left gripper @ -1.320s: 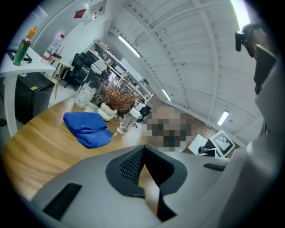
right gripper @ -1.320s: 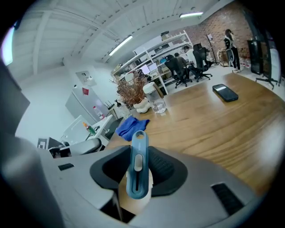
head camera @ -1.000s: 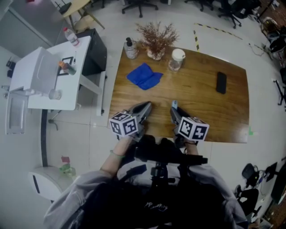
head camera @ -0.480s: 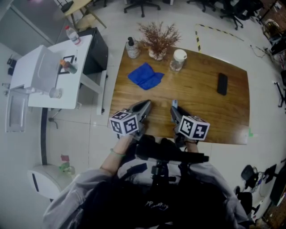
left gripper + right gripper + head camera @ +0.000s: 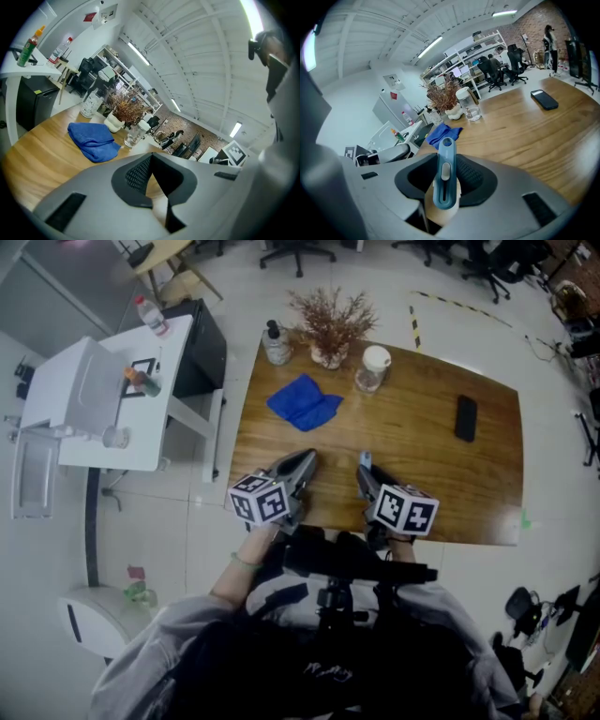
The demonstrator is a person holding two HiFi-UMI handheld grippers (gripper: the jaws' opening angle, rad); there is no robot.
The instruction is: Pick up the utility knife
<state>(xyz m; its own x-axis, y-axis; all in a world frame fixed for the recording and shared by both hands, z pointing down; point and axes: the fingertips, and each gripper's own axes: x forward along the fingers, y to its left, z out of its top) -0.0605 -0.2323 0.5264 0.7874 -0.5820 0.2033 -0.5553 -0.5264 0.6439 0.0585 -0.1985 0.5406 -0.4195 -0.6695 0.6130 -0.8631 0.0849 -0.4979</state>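
**Blue utility knife clamped in the right gripper over the near edge of the table**

At the far edge of the brown wooden table (image 5: 422,460), a small white vase (image 5: 328,356) holds a bunch of brown dried twigs (image 5: 330,313). Left of it stands a clear pump bottle with a dark pump head (image 5: 275,343). Right of it is a clear glass jar with a white lid (image 5: 371,366). Whether the bottle or the jar has anything in it cannot be told. A crumpled blue cloth (image 5: 303,400) lies in front of the vase, and a flat black phone (image 5: 465,415) lies well apart toward the table's right end.

Both grippers are held side by side close to the person's body, over the table's near edge, their marker cubes facing up. The right gripper (image 5: 364,466) tilts down toward the wood. Its jaws stand at a moderate width, pressed on the slim blue utility knife with a grey slider (image 5: 444,174). The knife sits lengthwise between the dark pads, its rounded end poking out past the tips, lifted off the tabletop. The left gripper (image 5: 307,462) points nearer to level, toward the cloth and the vase. Its jaws meet at the tips with nothing between them.
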